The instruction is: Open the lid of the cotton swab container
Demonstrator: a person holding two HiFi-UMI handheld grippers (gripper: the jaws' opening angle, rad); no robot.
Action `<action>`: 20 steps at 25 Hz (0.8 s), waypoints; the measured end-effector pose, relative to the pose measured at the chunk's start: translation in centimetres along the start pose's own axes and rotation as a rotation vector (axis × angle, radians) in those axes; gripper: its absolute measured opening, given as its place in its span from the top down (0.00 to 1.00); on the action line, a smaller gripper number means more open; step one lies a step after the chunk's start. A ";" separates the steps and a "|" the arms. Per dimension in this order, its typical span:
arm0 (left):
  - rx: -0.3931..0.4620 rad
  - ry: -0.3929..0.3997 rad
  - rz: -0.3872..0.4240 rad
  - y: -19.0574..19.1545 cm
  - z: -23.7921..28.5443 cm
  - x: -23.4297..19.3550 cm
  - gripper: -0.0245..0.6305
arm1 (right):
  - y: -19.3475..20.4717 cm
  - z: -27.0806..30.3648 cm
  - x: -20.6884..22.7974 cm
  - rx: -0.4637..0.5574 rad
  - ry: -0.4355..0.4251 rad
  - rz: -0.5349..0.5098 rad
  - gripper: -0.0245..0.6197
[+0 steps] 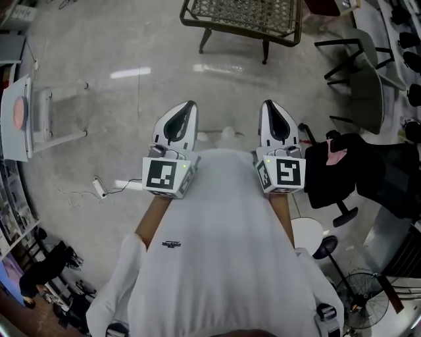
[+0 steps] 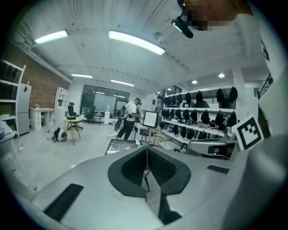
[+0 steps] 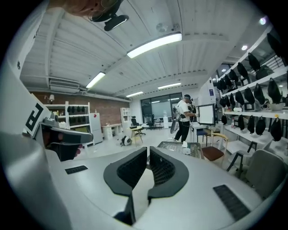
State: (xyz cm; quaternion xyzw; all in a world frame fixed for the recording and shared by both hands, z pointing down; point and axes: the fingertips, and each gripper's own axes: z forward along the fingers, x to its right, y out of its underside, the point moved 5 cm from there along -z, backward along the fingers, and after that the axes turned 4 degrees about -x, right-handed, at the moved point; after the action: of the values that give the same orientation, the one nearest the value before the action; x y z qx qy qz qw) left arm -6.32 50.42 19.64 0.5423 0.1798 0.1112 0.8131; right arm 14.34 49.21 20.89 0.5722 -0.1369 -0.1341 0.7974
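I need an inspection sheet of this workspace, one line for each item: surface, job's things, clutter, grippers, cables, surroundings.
Surface: grey concrete floor; woven-top table with dark legs ahead; no worktop under the grippers.
Job's things: nothing seen in any view.
Clutter: dark garment on a black office chair.
Grippers: left gripper and right gripper both shut, empty.
Cables: thin white cable with a small white box on the floor.
Surroundings: grey chair, black floor fan, standing person in white top.

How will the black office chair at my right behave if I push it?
The office chair would probably roll rather than tip: it seems to stand on a wheeled star base on the smooth, glossy floor. The dark garment draped over it looks floppy and could slide off.
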 end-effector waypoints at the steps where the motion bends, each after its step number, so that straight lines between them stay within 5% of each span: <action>1: 0.005 -0.002 0.003 -0.2 0.2 0.3 0.95 | -0.1 0.0 0.3 0.011 -0.011 0.002 0.96; 10: 0.006 -0.019 0.022 -0.2 2.7 2.8 0.95 | -0.6 0.3 3.5 0.014 -0.005 -0.129 0.96; 20: 0.024 0.000 0.054 -1.0 5.2 4.3 0.95 | -1.1 0.2 4.9 0.051 -0.085 -0.137 0.96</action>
State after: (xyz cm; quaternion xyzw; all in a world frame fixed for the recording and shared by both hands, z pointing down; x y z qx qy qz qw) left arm -0.22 47.25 19.78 0.5566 0.1664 0.1309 0.8033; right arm 18.71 46.90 20.20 0.5943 -0.1344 -0.2089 0.7649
